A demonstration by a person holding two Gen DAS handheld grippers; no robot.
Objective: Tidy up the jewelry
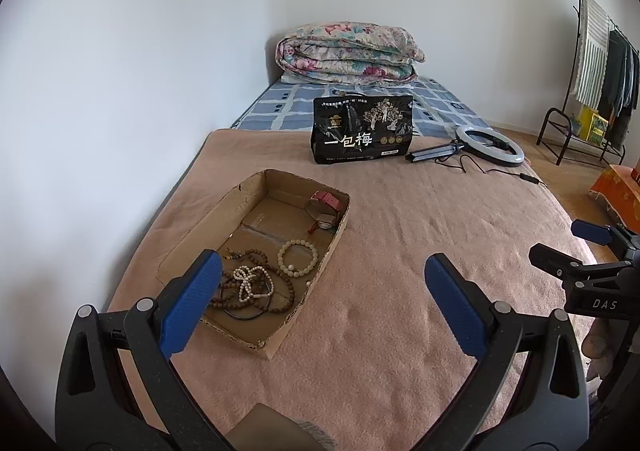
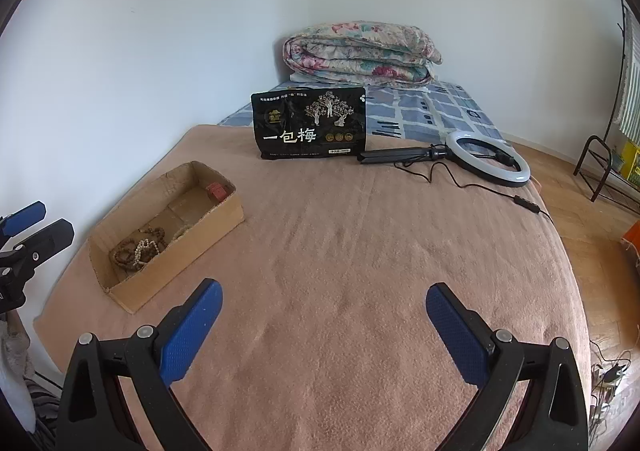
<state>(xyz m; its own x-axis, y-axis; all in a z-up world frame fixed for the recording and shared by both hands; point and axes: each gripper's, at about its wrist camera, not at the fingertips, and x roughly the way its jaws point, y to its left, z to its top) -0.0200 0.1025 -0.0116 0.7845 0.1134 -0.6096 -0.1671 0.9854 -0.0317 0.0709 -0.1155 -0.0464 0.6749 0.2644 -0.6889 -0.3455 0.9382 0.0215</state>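
Bed under pink blanket, bearing open cardboard box near wall side, black bag standing upright farther back, ring light lying flat beside bag, folded quilt at far end.

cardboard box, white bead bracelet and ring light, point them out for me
cardboard box (image 1: 338,239), left wrist view, on its right wall
white bead bracelet (image 1: 298,258), left wrist view, on the bead loop inside the box
ring light (image 2: 489,159), right wrist view, on the white ring
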